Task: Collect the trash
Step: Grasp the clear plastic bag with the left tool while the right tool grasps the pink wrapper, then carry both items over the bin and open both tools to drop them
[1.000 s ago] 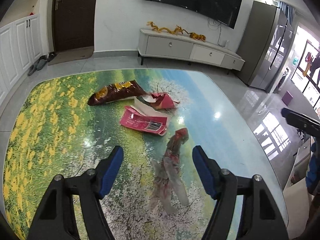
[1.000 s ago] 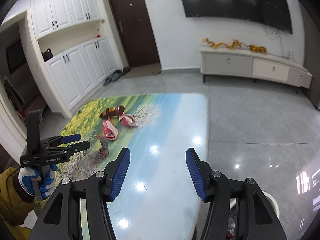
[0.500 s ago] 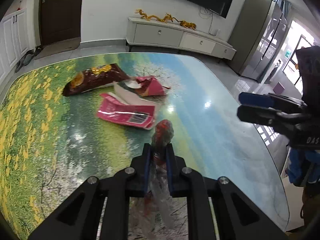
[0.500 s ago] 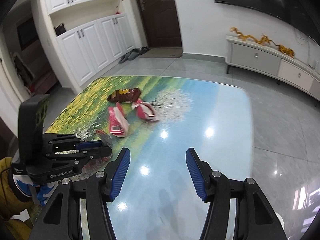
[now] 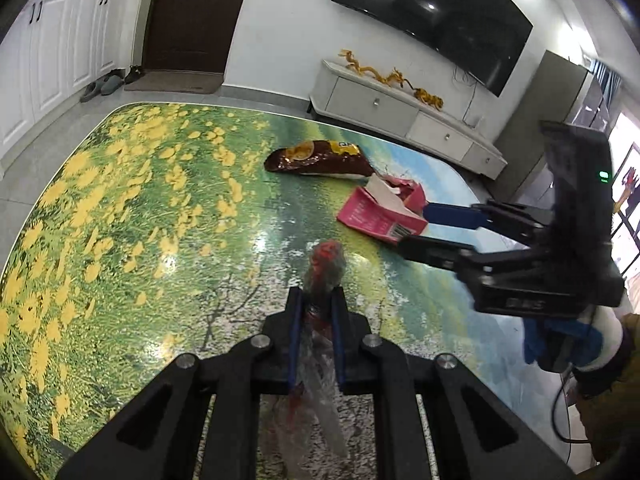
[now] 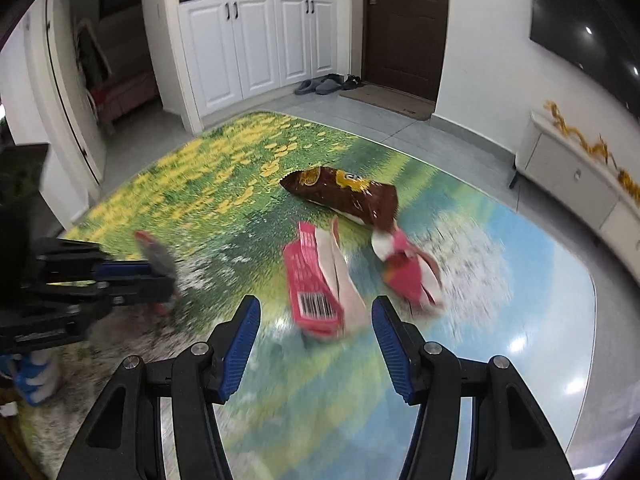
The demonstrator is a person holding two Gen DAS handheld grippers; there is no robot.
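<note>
Left gripper clenched on crumpled clear-and-red plastic wrapper, lower centre. Right gripper released, nearing flattened pink cardboard box. Brown foil snack bag, torn pink carton uncollected.

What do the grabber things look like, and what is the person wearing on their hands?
Each hand-held gripper, left and right, is black plastic with blue finger pads and silver screws. The right one has a green light. The person wears blue-and-white gloves and a mustard sleeve.

Left gripper clamped; right gripper fingers apart.
</note>
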